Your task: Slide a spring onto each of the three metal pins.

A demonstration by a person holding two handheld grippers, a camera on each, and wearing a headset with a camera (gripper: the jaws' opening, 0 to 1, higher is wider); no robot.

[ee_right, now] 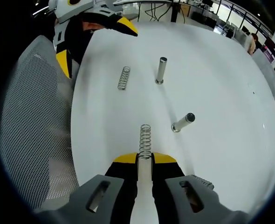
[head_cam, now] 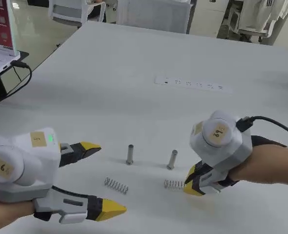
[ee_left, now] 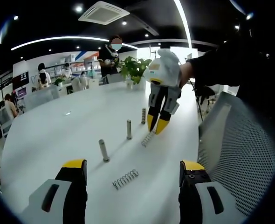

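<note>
Right gripper view: right gripper point(ee_right: 145, 159) is clamped on the near end of a thin coiled steel spring point(ee_right: 145, 135), which lies on the white tabletop point(ee_right: 212, 70) straight ahead of the jaws. Just ahead and to the right of the tips stands a short grey metal pin point(ee_right: 182, 122), bare. Farther ahead is a second bare pin point(ee_right: 161, 70), with a loose second spring point(ee_right: 123, 78) to its left. Beyond these, left gripper point(ee_left: 133, 164) hangs with its jaws wide apart, empty. Step in hand, as I read it: picking up the spring. Next: lift it, tip it upright and centre its bore over the near pin.
</note>
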